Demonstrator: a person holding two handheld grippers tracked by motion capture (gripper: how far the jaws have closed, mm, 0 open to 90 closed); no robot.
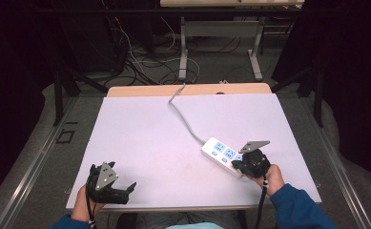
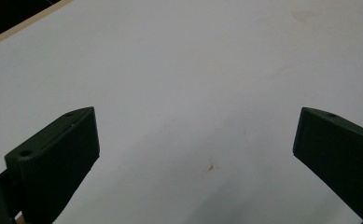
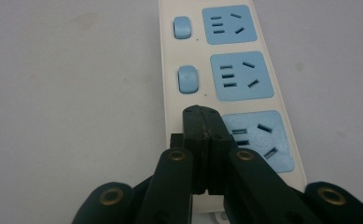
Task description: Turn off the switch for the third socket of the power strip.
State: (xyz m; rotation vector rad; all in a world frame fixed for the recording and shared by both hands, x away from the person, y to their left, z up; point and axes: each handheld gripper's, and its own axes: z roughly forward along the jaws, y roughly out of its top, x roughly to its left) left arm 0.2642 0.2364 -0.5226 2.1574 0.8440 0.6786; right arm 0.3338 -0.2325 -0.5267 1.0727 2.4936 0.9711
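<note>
A white power strip [image 1: 220,154] with three blue sockets lies at the right of the table, and its grey cable [image 1: 185,119] runs off over the far edge. In the right gripper view the strip [image 3: 237,77] shows two blue rocker switches [image 3: 188,79] beside the upper sockets. My right gripper [image 3: 202,115] is shut with its joined tips down on the strip beside the nearest socket, covering the spot where a third switch would sit. From above, the right gripper [image 1: 240,163] is at the strip's near end. My left gripper [image 1: 127,190] is open over bare table at the front left, its jaws [image 2: 195,116] wide apart with nothing between them.
A white mat [image 1: 140,129] covers the tabletop, with a wooden edge [image 1: 140,90] along the far side. Beyond the table are loose cables on the floor [image 1: 140,62] and the legs of another desk [image 1: 183,52].
</note>
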